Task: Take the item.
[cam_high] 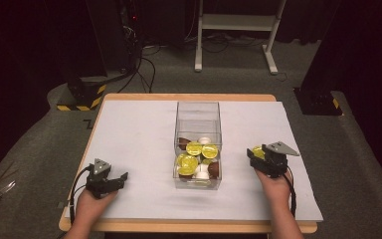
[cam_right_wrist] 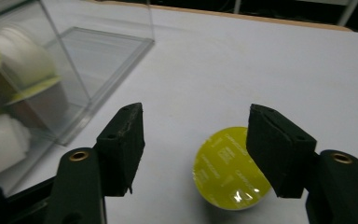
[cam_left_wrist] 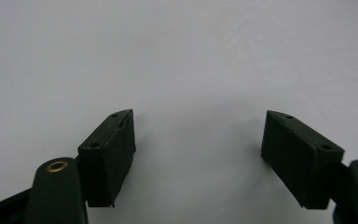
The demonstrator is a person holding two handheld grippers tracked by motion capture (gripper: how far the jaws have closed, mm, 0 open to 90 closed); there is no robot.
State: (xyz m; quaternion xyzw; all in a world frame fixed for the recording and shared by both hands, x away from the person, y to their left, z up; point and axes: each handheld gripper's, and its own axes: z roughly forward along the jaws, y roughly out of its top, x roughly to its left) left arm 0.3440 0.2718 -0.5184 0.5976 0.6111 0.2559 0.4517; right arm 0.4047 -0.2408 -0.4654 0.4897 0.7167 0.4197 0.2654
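A clear plastic box stands at the middle of the white-covered table and holds several coffee capsules with yellow lids, white and brown bodies. To its right my right gripper is open over a single yellow-lidded capsule, which lies low between the jaws and close against the right one, with a gap to the left one. In the right gripper view the box sits at the upper left of that gripper. My left gripper rests open at the front left, nothing between its jaws.
The table's wooden edge runs along the front. Beyond the far edge stand a white frame's legs and black stands with yellow-striped bases on the grey floor. Cables trail there.
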